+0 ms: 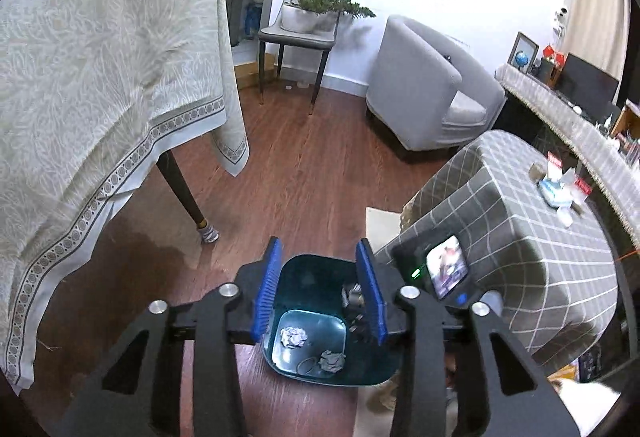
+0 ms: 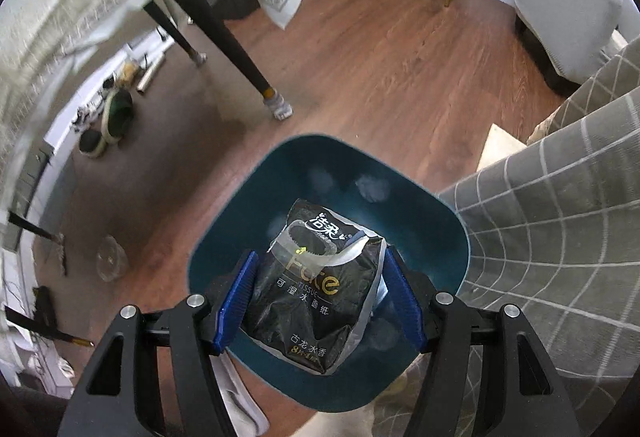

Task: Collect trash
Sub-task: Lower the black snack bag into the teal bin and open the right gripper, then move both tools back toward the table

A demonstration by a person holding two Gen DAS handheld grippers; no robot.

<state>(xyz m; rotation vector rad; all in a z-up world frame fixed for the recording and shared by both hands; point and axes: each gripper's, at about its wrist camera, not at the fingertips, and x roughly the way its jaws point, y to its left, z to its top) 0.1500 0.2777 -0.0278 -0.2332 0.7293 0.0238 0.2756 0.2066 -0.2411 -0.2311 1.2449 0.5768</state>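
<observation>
Two crumpled paper wads (image 1: 294,337) lie at the bottom of the teal bin (image 2: 224,237). R gripper (image 2: 318,295) over the bin, jaws clamped on a black tissue pack (image 2: 316,301). L gripper (image 1: 320,291) above the bin too, jaws apart, nothing between them.

Bright indoor light, fisheye-warped edges, slight blur

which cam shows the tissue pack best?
Right wrist: the black tissue pack fills the centre, held between the right gripper jaws over the teal bin, label readable. Left wrist catches only a dark sliver beside its pad.
</observation>
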